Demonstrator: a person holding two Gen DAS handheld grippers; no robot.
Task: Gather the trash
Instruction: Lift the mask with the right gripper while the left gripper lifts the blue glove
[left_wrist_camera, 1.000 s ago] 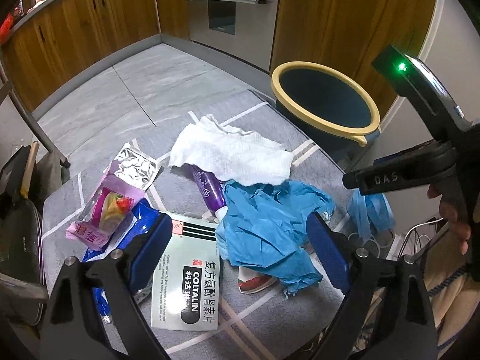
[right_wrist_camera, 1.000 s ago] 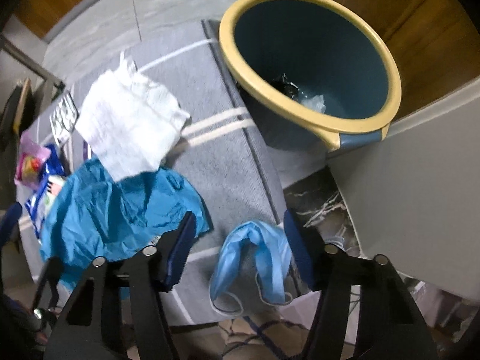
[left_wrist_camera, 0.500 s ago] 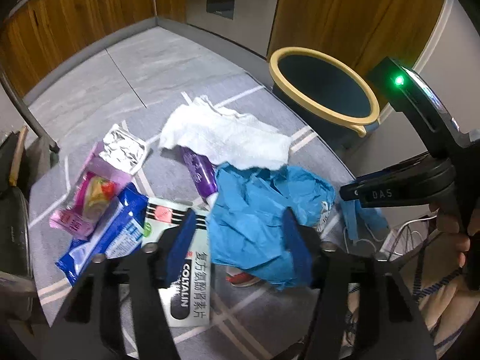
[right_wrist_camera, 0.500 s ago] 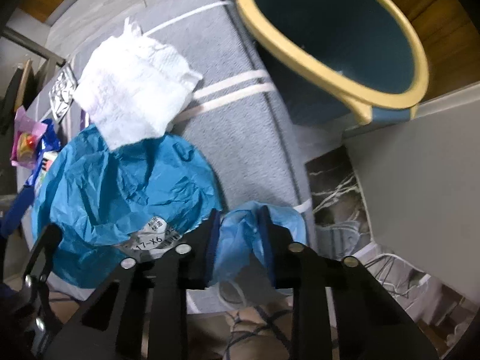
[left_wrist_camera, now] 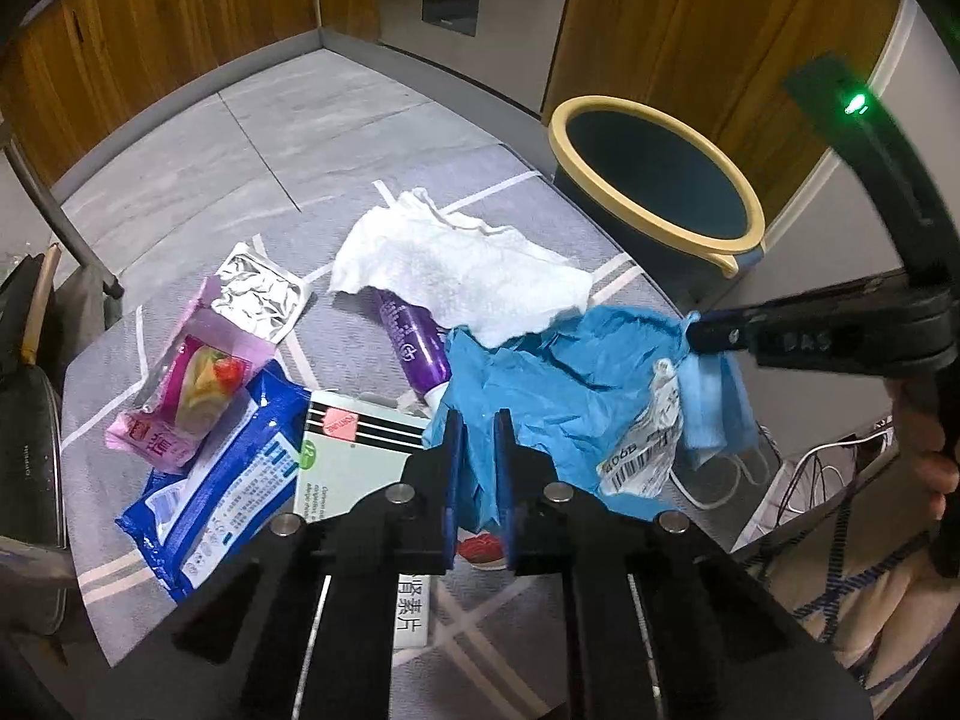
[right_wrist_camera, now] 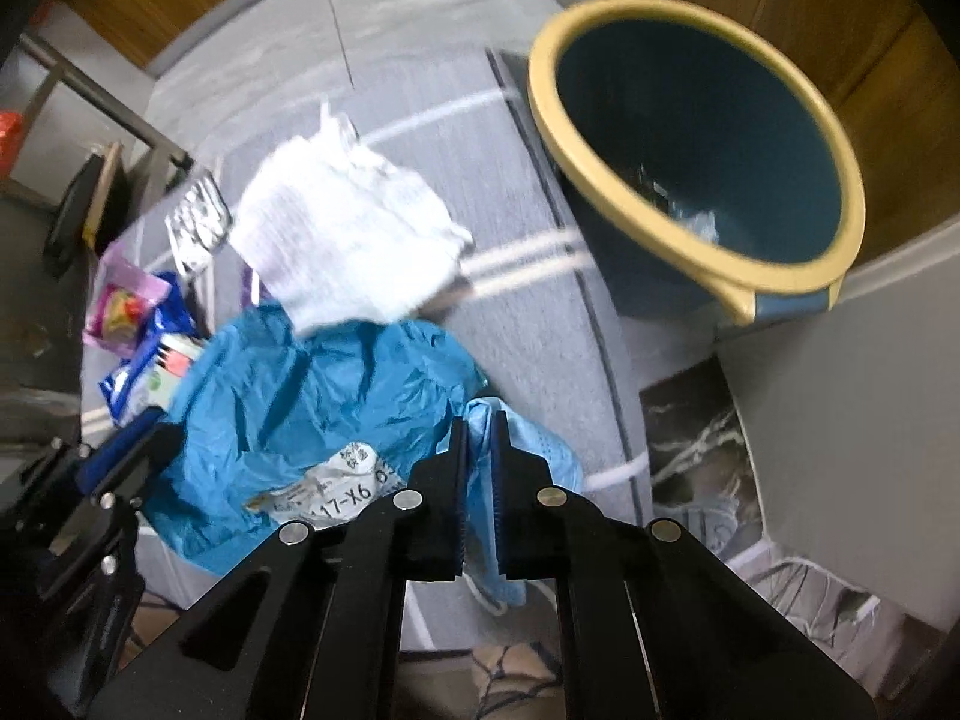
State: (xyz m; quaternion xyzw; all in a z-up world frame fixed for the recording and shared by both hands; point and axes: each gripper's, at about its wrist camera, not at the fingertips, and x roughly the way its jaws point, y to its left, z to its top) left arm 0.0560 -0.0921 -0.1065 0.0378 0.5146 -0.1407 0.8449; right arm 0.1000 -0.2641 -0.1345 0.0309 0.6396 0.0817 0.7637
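Round bin (left_wrist_camera: pixel 654 213), dark blue plastic, yellow rim, stands at the grey woven rug's (left_wrist_camera: pixel 198 288) far corner. Crumpled blue plastic bag (left_wrist_camera: pixel 558 384) lies near the bin; left gripper (left_wrist_camera: pixel 477 450) pinches its near edge. Soft pale-blue face mask (right_wrist_camera: pixel 534 456), bin-side of the bag, is clamped in right gripper (right_wrist_camera: pixel 477 450). Bare rug lies between bag and bin.

Showing a kitchen: warm wooden cabinets (left_wrist_camera: pixel 150 42) running along the far wall, a stainless oven (left_wrist_camera: pixel 474 6) with a long bar handle sitting between them; grey stone floor tiles (left_wrist_camera: pixel 312 132) spreading below, a grey rug (right_wrist_camera: pixel 540 324) with pale stripes lying over them; dim indoor light glinting off the steel
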